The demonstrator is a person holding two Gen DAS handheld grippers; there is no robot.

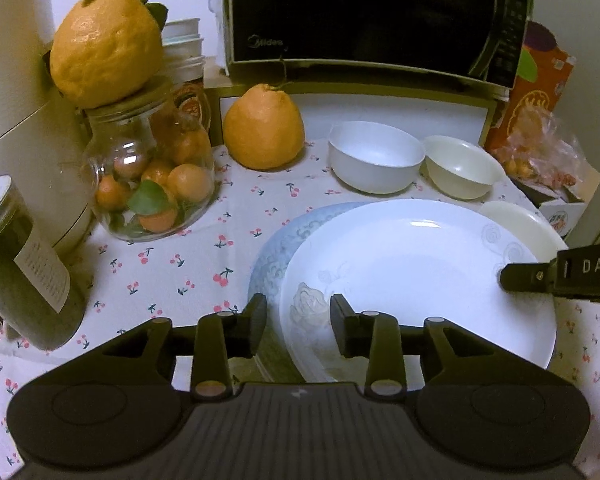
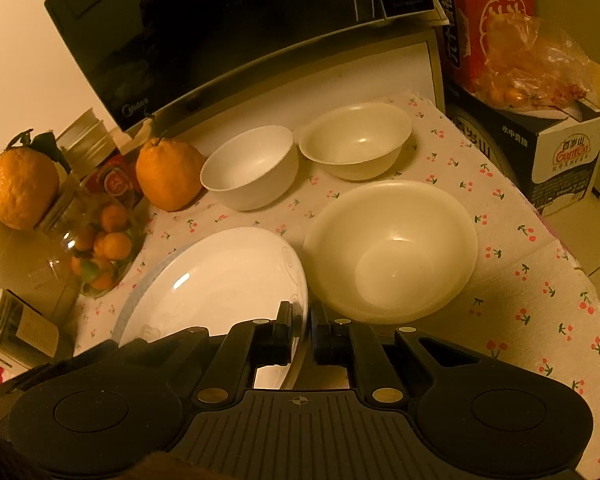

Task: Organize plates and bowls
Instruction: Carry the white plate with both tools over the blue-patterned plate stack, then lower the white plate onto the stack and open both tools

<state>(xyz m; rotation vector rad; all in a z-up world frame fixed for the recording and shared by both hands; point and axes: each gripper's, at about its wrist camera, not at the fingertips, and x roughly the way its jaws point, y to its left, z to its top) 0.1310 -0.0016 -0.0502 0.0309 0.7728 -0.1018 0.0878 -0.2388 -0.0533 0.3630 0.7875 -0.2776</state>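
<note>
A white plate (image 1: 420, 272) with a faint floral print lies on a blue-patterned plate (image 1: 276, 252) on the cherry-print cloth. My left gripper (image 1: 298, 320) is open, its fingers straddling the near-left rims of both plates without pressing them. My right gripper (image 2: 303, 316) is shut on the white plate's (image 2: 216, 280) right rim, and its tip also shows in the left wrist view. Behind the plates stand a white bowl (image 1: 374, 156) and a cream bowl (image 1: 460, 168). A large cream bowl (image 2: 392, 248) sits just right of the plates.
A microwave (image 1: 360, 12) stands at the back. A glass jar of small oranges (image 1: 152, 184) with a big citrus on top, another citrus (image 1: 264, 128) and a dark canister (image 1: 24, 268) crowd the left. Boxes and a bag (image 2: 540, 80) stand at the right, where the table edge (image 2: 580, 264) drops off.
</note>
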